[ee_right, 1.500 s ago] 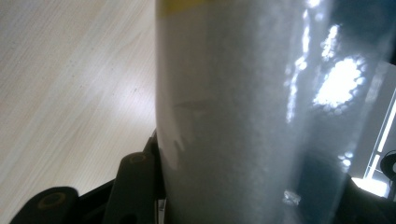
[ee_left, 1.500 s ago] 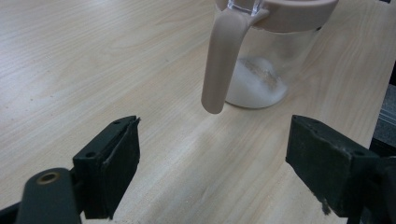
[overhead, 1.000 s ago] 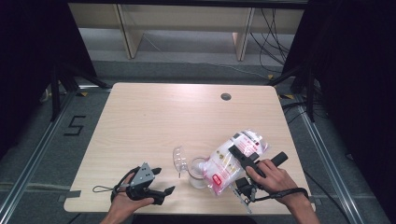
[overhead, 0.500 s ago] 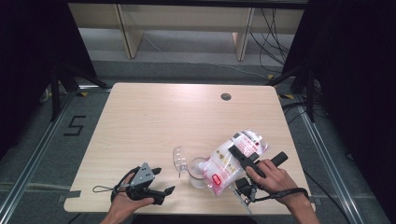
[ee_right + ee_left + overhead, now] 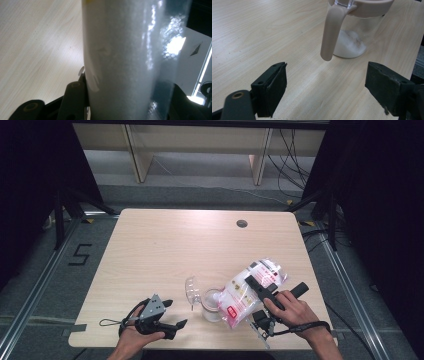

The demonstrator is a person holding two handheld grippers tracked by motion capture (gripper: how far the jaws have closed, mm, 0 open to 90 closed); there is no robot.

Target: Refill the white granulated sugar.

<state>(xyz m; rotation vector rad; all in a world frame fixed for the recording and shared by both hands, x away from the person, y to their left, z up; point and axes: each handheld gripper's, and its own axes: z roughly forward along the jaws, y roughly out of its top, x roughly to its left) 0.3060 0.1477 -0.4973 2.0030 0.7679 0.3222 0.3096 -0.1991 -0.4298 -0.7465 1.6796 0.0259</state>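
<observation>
A clear glass jar (image 5: pixel 212 305) stands near the table's front edge, its clear hinged lid (image 5: pixel 191 291) swung open to the left. In the left gripper view the jar (image 5: pixel 352 37) has a beige rim and a hanging beige latch (image 5: pixel 330 32), with white powder in its bottom. My left gripper (image 5: pixel 175 314) rests on the table left of the jar, open and with nothing between its jaws (image 5: pixel 327 70). My right gripper (image 5: pixel 256 288) is shut on a plastic bag of white granules (image 5: pixel 245 295), tilted with its lower end over the jar. The bag (image 5: pixel 125 60) hides most of the jaws.
The light wooden table (image 5: pixel 170 245) has a round cable hole (image 5: pixel 242 223) at the back right. Both hands work close to the front edge. Dark frame posts (image 5: pixel 62 205) stand left and right of the table, and wooden shelf legs (image 5: pixel 137 150) behind it.
</observation>
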